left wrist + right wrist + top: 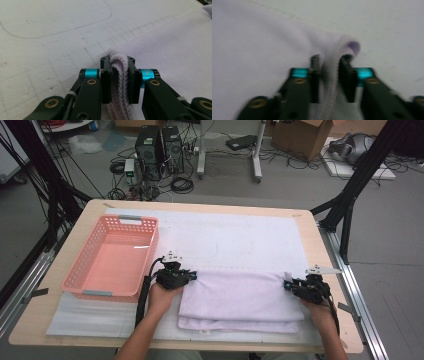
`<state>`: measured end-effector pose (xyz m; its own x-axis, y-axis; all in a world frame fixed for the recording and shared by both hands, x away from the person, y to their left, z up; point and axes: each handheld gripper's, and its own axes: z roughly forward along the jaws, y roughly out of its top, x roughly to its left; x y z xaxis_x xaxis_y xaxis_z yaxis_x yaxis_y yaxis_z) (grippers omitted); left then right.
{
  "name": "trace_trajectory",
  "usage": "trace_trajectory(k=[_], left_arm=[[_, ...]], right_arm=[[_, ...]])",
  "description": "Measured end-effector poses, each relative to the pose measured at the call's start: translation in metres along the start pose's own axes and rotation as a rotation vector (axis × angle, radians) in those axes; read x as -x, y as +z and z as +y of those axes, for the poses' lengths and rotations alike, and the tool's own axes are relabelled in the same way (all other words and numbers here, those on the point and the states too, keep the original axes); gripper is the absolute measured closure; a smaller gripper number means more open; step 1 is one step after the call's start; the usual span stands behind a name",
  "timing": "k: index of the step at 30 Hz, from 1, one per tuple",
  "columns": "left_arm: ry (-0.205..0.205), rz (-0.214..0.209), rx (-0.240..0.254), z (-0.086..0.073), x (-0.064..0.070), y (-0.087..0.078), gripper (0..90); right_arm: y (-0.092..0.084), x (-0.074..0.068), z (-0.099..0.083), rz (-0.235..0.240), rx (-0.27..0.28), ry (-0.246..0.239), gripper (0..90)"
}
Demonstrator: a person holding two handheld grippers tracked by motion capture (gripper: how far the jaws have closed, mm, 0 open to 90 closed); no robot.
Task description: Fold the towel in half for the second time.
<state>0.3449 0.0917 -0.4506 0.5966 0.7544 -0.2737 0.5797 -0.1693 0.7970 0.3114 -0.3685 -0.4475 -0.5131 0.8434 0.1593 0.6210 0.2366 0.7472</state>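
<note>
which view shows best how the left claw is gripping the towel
The left gripper view: the left claw has its jaws pressed on a bunched edge of the lilac towel, sharp and close. The high view shows the whole folded towel, the grip small. The right gripper view shows the right claw's own pinch, blurred.

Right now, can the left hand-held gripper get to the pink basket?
Probably yes: the pink basket stands just beside the left hand-held gripper with nothing between, but its jaws are shut on the towel.

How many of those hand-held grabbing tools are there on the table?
2. The left gripper pinches the folded towel at its far left corner; the right gripper pinches its far right corner. Both jaws clamp cloth.
</note>
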Motion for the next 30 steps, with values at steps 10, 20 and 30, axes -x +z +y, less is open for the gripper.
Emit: trace_trajectory(k=[10, 20, 30], left_arm=[[0.016, 0.058, 0.174, 0.030, -0.002, -0.007, 79.3], [-0.047, 0.114, 0.148, 0.032, -0.024, 0.016, 79.0], [-0.002, 0.069, 0.206, 0.032, -0.012, -0.001, 45.4]], right_arm=[[-0.008, 0.013, 0.017, -0.071, 0.170, 0.041, 83.2], [0.019, 0.017, 0.046, -0.157, 0.167, 0.033, 83.0], [0.009, 0.016, 0.044, -0.169, 0.172, 0.074, 46.9]])
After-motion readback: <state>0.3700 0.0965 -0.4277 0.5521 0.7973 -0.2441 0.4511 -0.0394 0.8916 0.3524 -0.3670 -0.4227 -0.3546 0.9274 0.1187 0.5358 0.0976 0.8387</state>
